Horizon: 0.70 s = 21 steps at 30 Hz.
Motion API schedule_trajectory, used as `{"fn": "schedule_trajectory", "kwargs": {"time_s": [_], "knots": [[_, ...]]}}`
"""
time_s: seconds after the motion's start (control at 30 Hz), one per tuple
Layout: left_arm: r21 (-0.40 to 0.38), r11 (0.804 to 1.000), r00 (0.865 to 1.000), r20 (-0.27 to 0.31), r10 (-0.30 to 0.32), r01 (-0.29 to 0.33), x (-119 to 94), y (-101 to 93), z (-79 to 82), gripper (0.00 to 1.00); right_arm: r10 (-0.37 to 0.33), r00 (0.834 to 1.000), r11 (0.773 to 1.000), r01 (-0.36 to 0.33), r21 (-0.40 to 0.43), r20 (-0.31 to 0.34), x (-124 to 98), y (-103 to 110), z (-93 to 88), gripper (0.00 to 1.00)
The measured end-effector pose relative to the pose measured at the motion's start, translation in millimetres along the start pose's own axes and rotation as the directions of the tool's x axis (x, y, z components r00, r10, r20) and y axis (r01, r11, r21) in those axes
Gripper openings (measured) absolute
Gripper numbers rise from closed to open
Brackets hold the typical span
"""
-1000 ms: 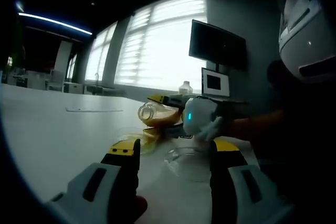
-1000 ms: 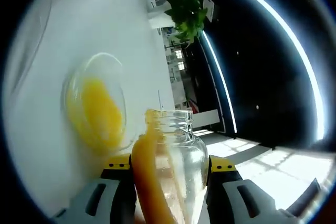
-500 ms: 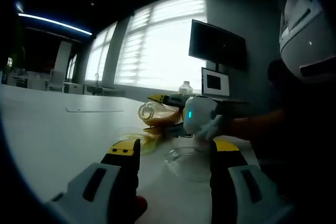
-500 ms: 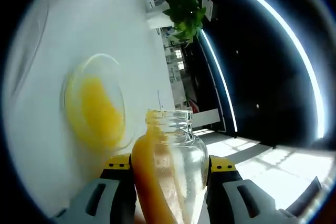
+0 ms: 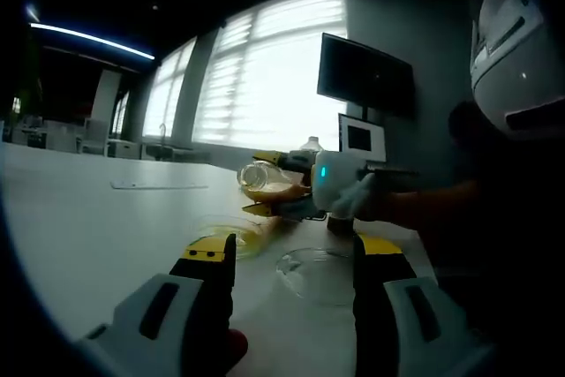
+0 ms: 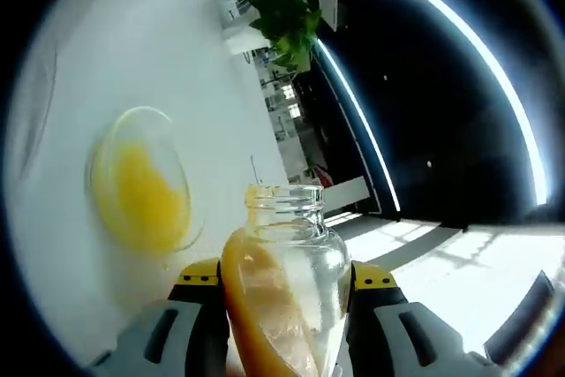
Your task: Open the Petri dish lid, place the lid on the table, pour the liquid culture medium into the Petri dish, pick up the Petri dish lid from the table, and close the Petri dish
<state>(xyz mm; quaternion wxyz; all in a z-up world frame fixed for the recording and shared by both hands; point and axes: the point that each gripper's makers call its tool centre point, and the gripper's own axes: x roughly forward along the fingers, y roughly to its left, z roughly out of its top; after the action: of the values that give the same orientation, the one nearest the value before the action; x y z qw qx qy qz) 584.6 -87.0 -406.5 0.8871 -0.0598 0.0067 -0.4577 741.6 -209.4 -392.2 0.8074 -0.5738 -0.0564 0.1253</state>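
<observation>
A clear glass bottle (image 6: 284,293) with orange liquid medium lies tilted between the jaws of my right gripper (image 6: 284,282), which is shut on it. On the white table (image 6: 132,59) beyond its mouth sits the open Petri dish (image 6: 139,192), holding a pool of orange liquid. In the left gripper view the same bottle (image 5: 261,179) is held above the dish (image 5: 231,236) by the right gripper (image 5: 296,190). The clear lid (image 5: 311,269) lies flat on the table just ahead of my left gripper (image 5: 296,258), which is open and holds nothing.
A person's sleeve (image 5: 441,209) reaches in from the right. A monitor (image 5: 365,77) and a small screen (image 5: 362,139) stand at the table's far end, by bright windows. A green plant (image 6: 287,11) stands beyond the table. A thin flat sheet (image 5: 159,184) lies far left.
The bottle has tipped back up and away from the dish; the stream of orange liquid has stopped. The left gripper has not moved.
</observation>
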Motion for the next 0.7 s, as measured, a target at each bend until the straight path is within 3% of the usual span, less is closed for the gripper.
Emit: {"fn": "schedule_trajectory", "kwargs": {"time_s": [0.37,0.7], "knots": [[0.002,1.0,1.0,-0.003,-0.001,0.001,-0.1,-0.2,-0.9,0.45,-0.033,0.999,0.984,0.034,0.177,-0.01,0.1,-29.6,-13.2,0.47],[0.002,1.0,1.0,-0.008,-0.002,0.002,0.7,-0.5,-1.8,0.45,-0.054,0.998,0.95,0.058,0.308,-0.019,-0.8,-49.2,-25.0,0.47]]}}
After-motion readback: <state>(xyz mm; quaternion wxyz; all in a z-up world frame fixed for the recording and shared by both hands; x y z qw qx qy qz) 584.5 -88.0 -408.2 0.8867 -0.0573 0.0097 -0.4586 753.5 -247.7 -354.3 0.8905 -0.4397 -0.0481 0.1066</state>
